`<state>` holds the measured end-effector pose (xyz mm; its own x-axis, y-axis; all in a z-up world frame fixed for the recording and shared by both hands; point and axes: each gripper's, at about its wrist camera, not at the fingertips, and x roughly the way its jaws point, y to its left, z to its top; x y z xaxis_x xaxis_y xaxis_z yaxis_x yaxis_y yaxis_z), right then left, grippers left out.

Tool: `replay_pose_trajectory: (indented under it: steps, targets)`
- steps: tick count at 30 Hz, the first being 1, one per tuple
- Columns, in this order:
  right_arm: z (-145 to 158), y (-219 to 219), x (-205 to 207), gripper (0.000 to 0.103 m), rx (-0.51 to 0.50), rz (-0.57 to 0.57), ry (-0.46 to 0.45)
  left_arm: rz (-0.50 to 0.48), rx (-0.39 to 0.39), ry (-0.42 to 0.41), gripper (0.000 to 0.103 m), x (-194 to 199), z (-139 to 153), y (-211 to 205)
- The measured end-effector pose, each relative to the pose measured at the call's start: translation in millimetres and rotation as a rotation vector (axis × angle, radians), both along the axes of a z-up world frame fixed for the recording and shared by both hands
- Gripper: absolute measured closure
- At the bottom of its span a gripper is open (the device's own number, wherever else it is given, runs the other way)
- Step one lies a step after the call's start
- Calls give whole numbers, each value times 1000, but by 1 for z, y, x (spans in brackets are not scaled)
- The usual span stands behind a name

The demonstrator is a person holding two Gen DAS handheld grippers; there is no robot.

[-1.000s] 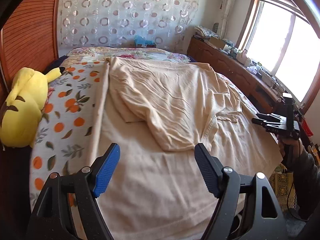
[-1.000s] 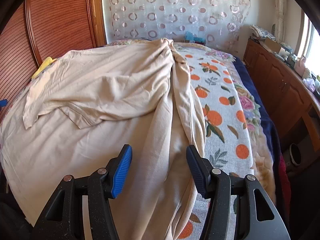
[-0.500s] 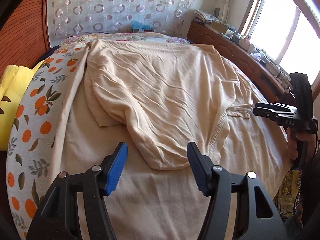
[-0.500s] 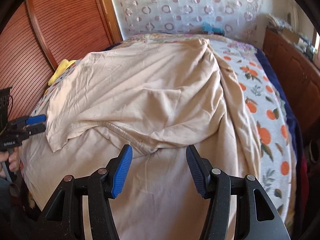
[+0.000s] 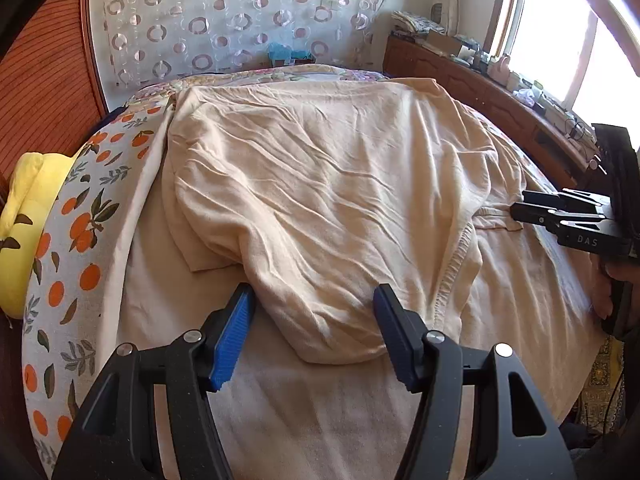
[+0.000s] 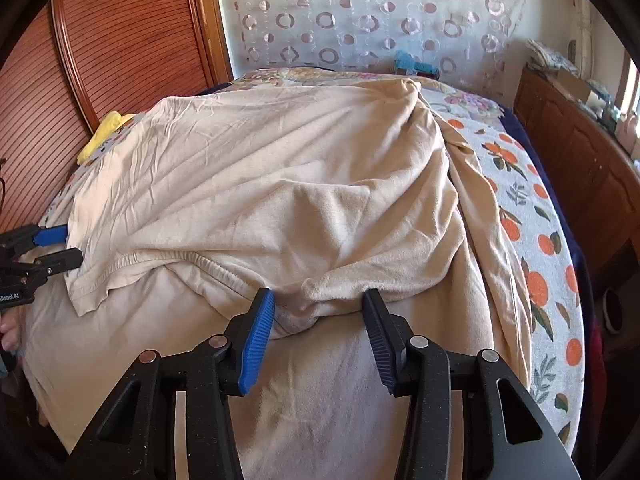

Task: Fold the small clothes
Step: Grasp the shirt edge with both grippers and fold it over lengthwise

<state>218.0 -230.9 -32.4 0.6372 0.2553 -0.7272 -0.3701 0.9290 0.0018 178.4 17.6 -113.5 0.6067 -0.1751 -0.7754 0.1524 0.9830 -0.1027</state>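
Faintly, "DAS" on right hand-held gripper (image 5: 520,210); beige garment (image 5: 320,200) beside

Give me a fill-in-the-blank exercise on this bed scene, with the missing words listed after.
1. The beige garment lies crumpled on a ____.
2. The fruit printed on the blanket is ____.
3. The soft toy at the bed's edge is coloured ____.
4. The pads of the left gripper are coloured ____.

Missing words: bed; oranges; yellow; blue
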Motion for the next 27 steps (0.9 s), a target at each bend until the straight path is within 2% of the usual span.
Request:
replay_pose_trajectory:
  steps: [3,5,8,9,10,11,12,13,20,27]
  targets:
    - [-2,4,-4,71,-8,18,-18,1,4,-1,40,1,0,1]
    - [-3,7,-6,90,-11,42,-26,1,13,-2,43,1,0,0]
    - [-5,9,-8,97,-7,52,-28,-2,17,-10,50,-2,0,0]
    - [-5,9,-8,98,-5,54,-32,-4,10,-14,64,-2,0,1]
    - [-5,9,-10,99,0,62,-39,-3,4,-14,74,-2,0,1]
    - [-4,9,-11,100,3,66,-47,-10,-11,-12,78,-2,0,2]
    - [-3,7,-13,100,5,67,-55,-16,-24,-13,90,-2,1,2]
    - [-1,7,-15,100,11,72,-64,-18,-33,-19,94,-3,2,3]
    - [25,-9,-35,100,48,109,-121,-40,-112,-101,99,-22,36,23]
    - [51,-34,-74,100,76,141,-155,-63,-132,-174,99,-54,73,40]
